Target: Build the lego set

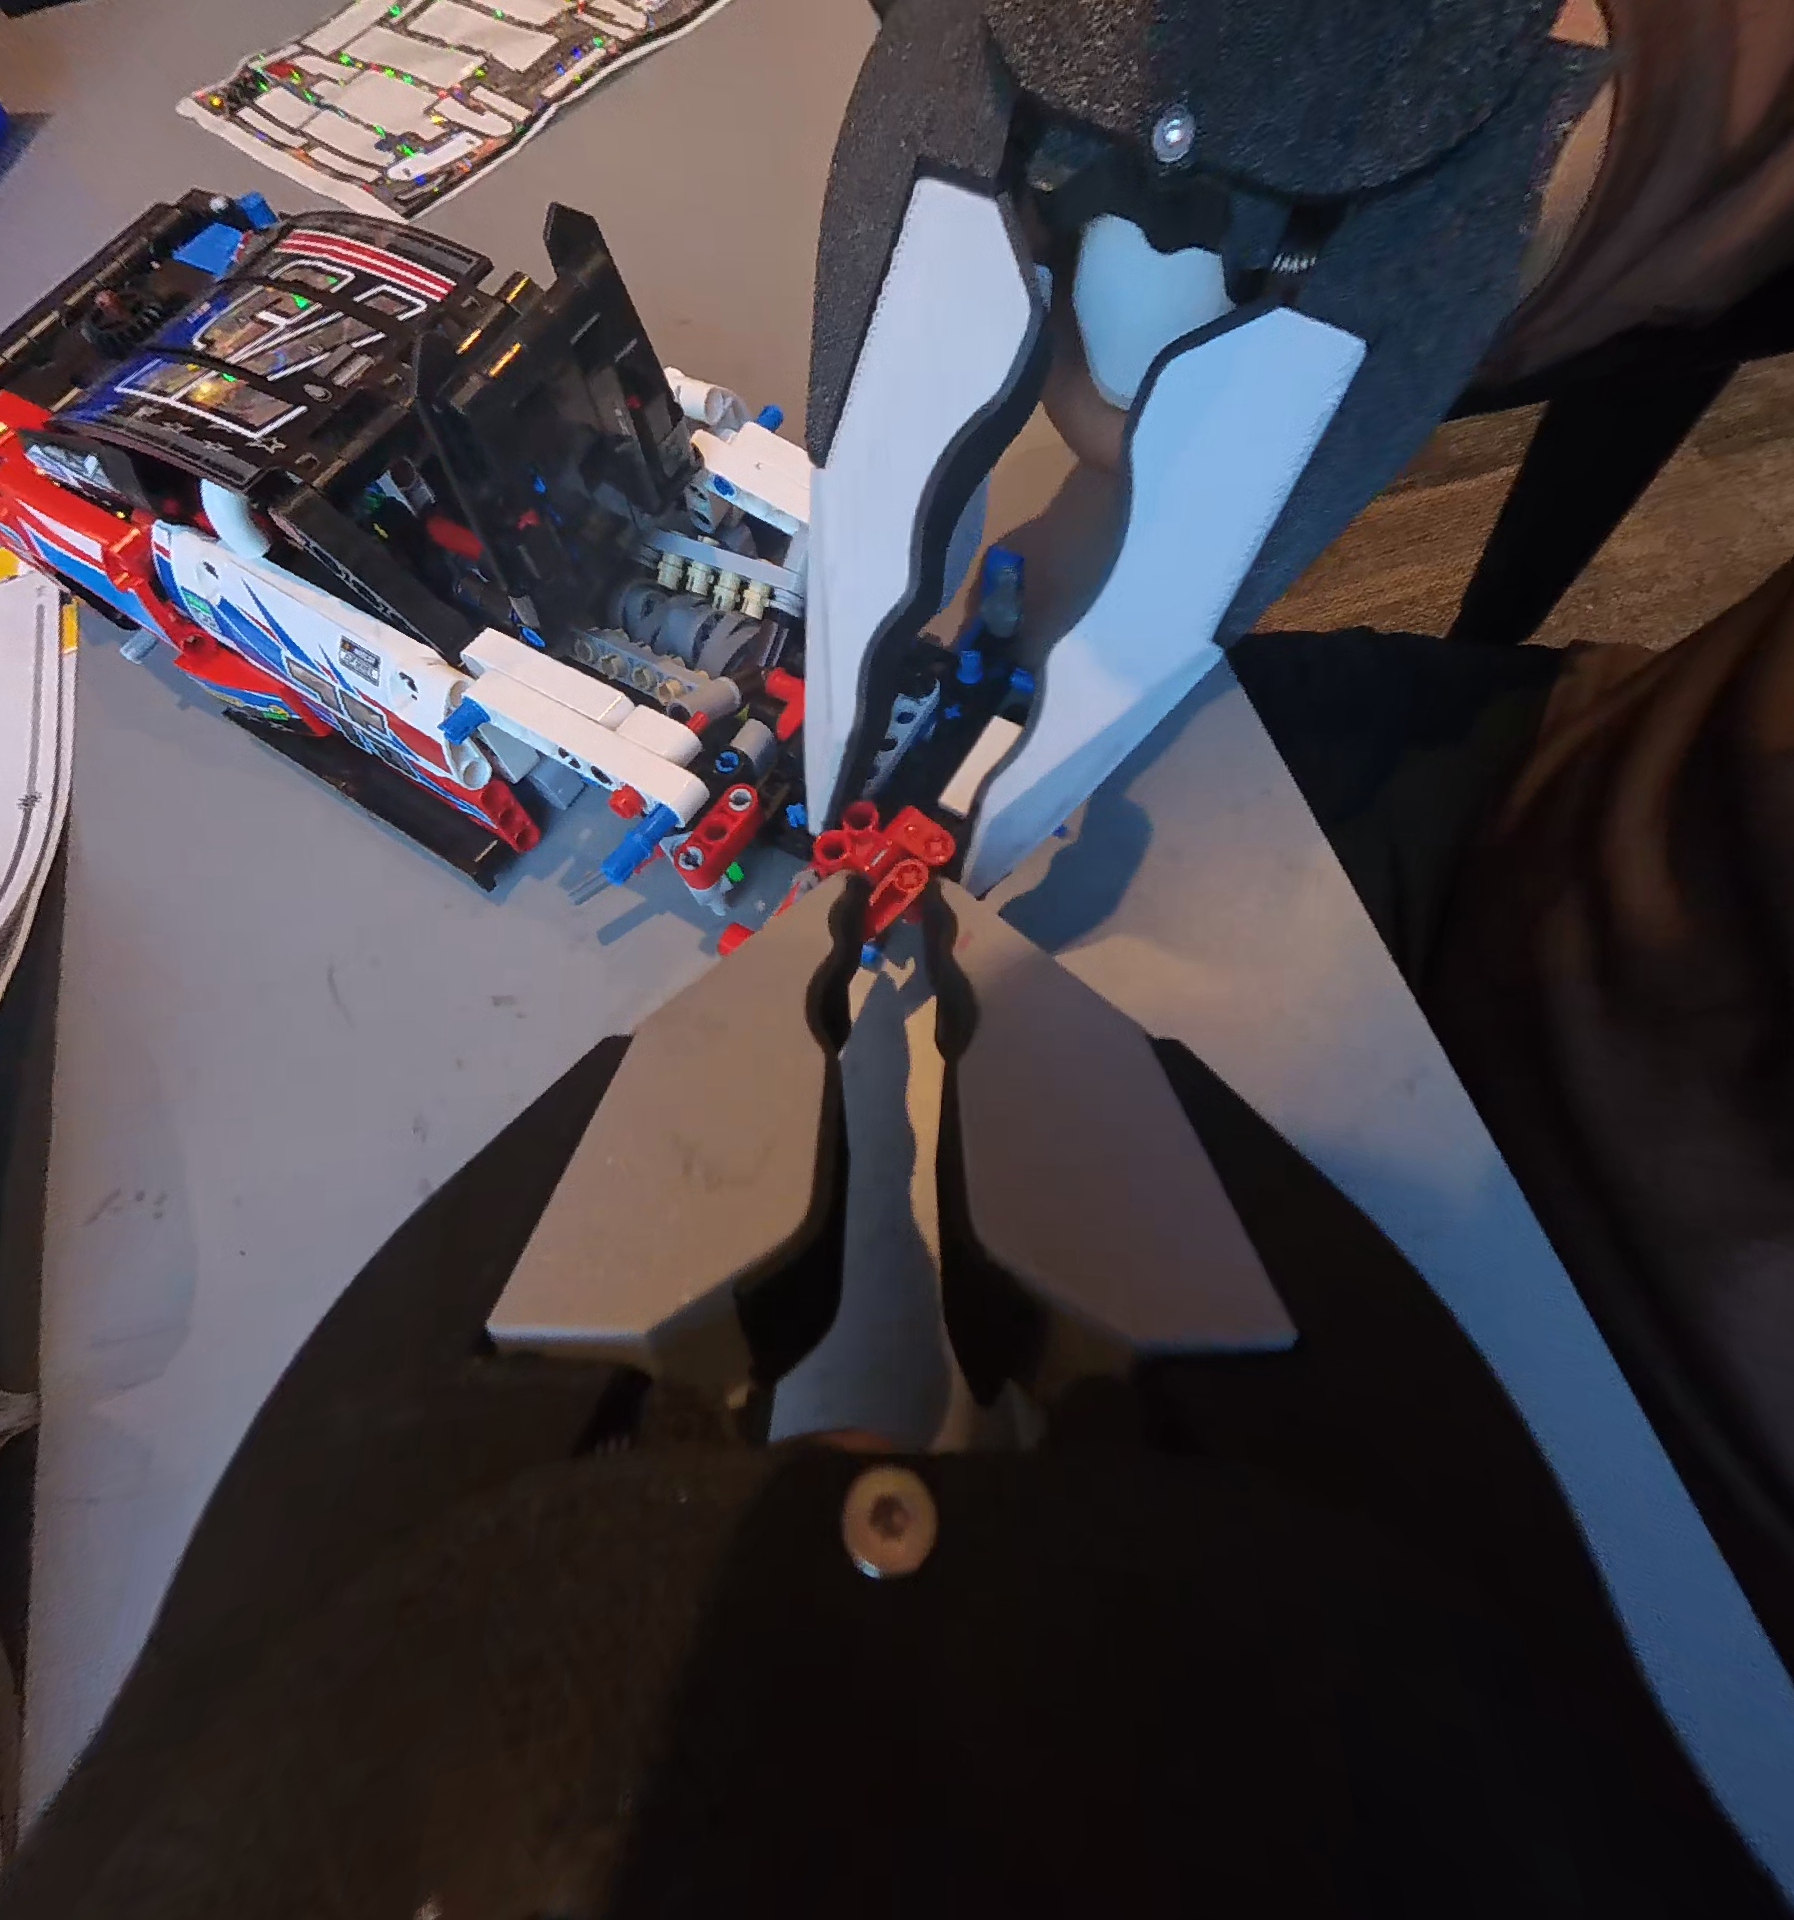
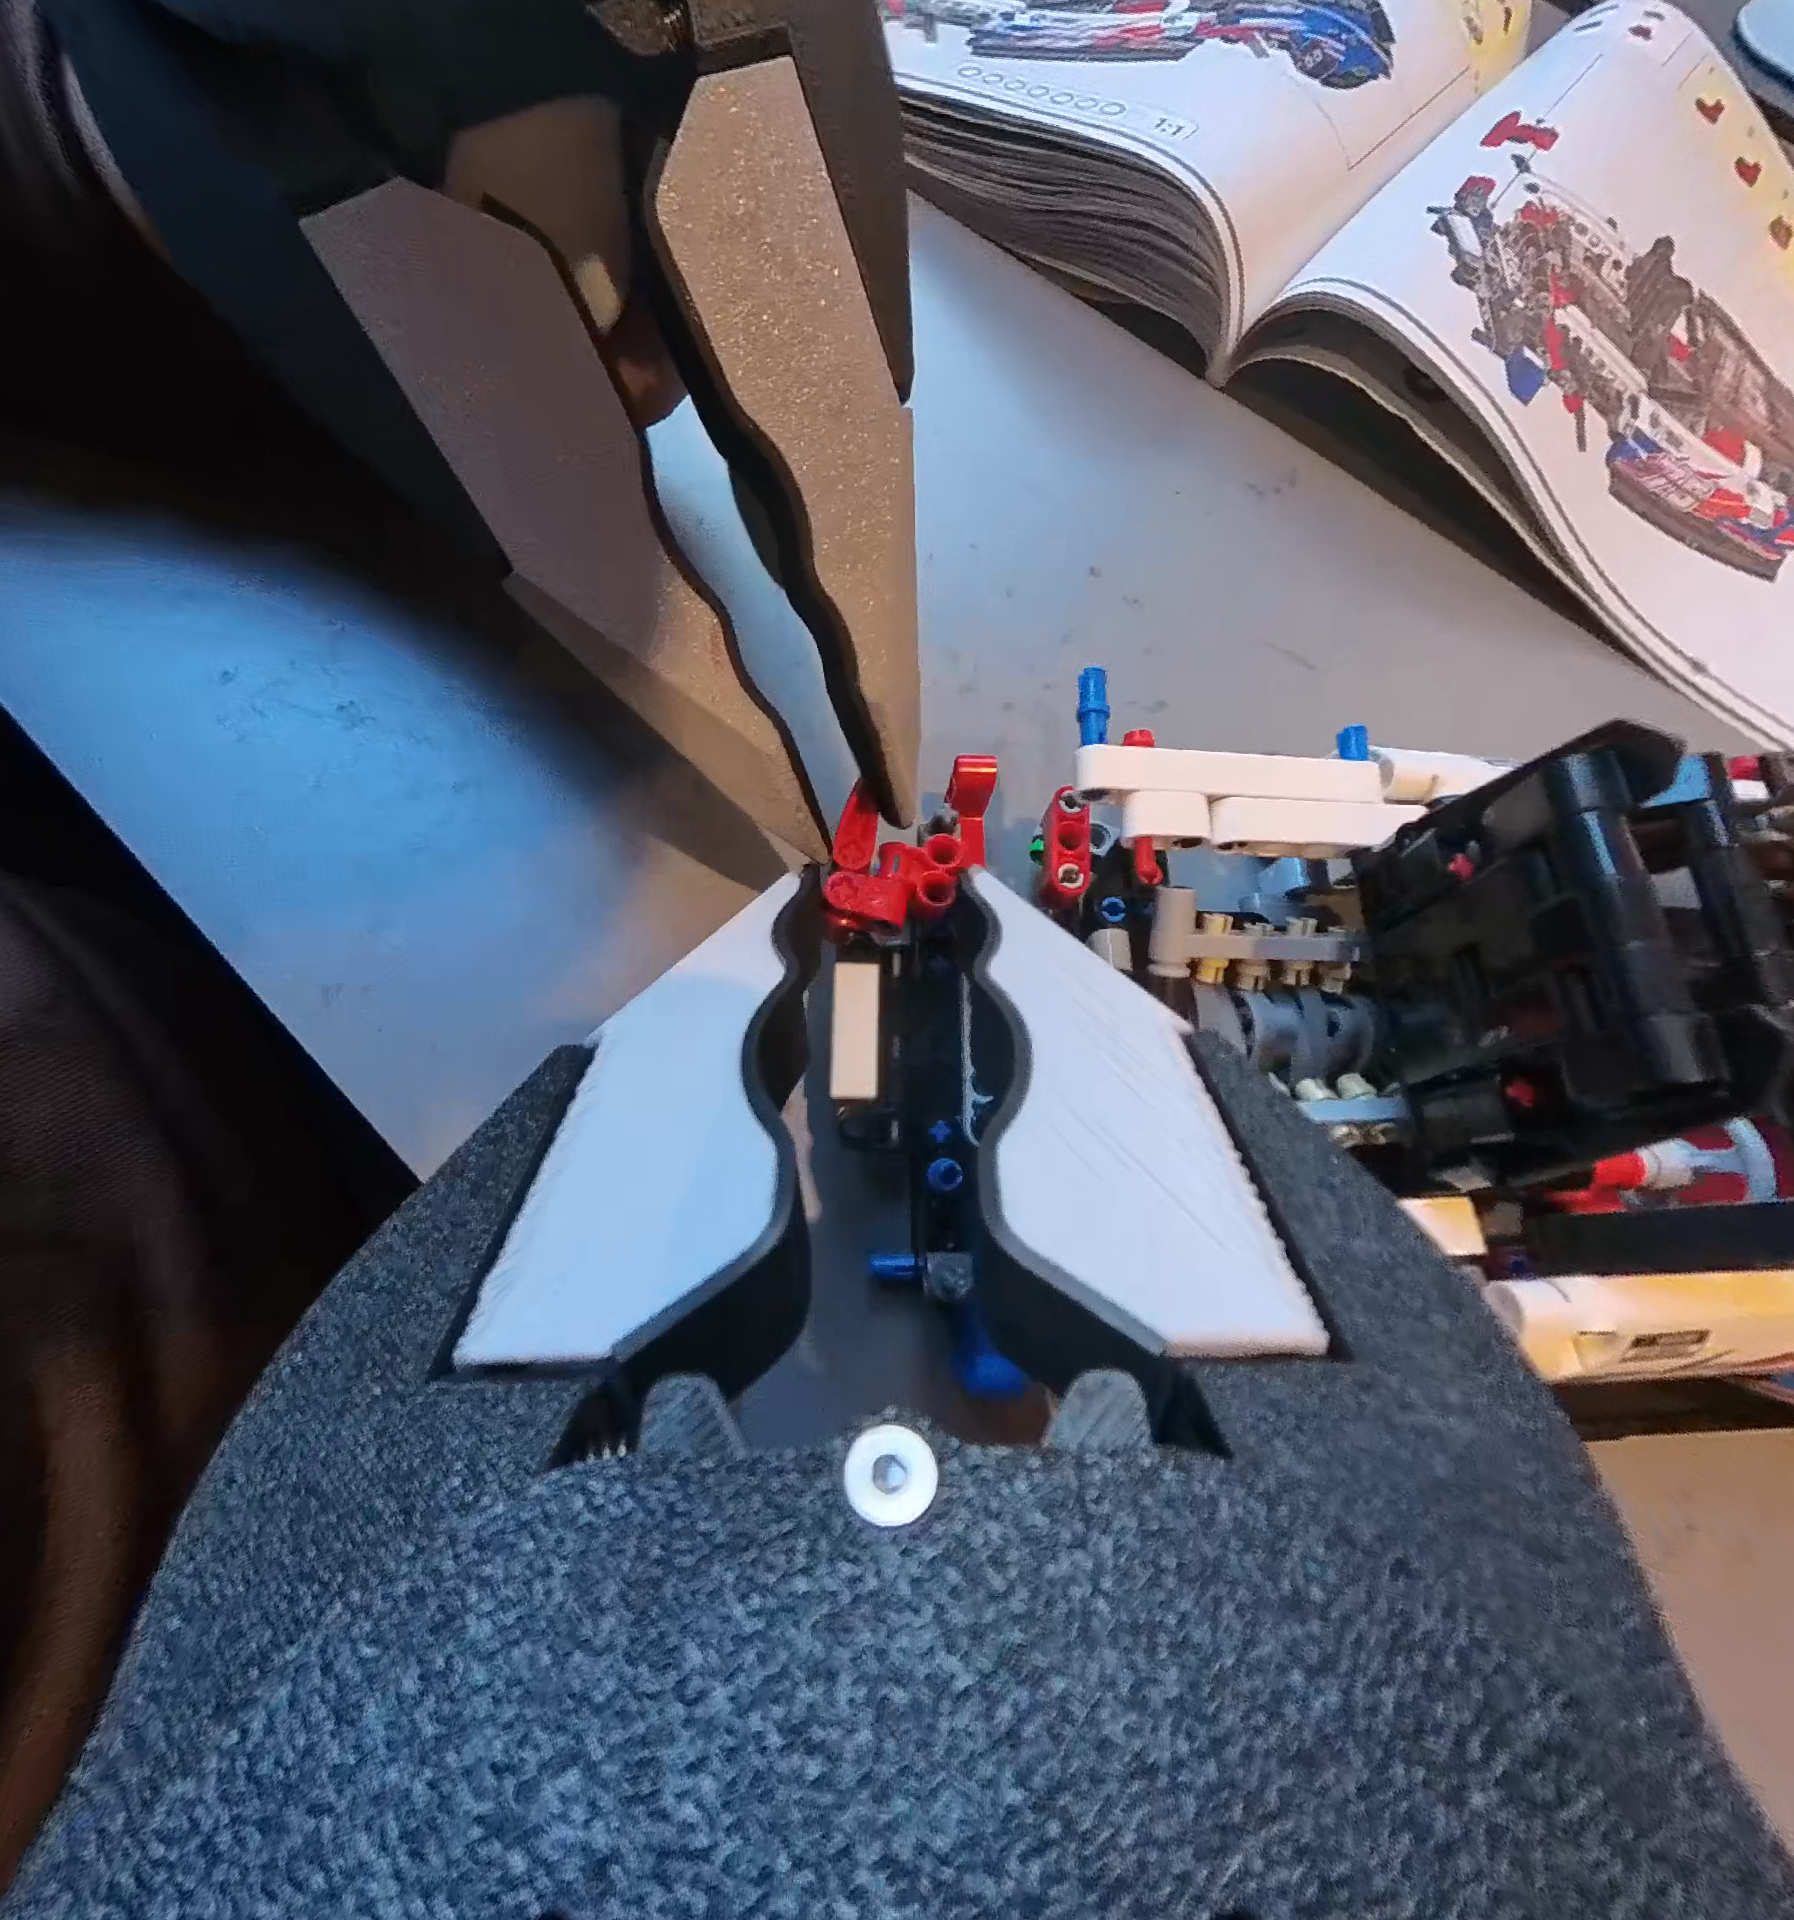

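A hobby or office work spot: grey table (image 1: 280, 1039), open instruction booklet (image 2: 1495, 260), sticker sheet (image 1: 436, 83), carpeted floor (image 1: 1651, 499).

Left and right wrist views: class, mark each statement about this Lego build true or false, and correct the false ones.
1. The left gripper pinches a red piece at the tips of its fingers. True.
2. The instruction booklet lies closed. False: it lies open, showing build drawings.
3. The right gripper holds a black assembly between its white fingers. True.
4. The car model is yellow and green. False: it is red, white, blue and black.
5. The two grippers are far apart. False: their tips meet at the red end of the assembly.
6. A sticker sheet lies on the table beyond the car. True.
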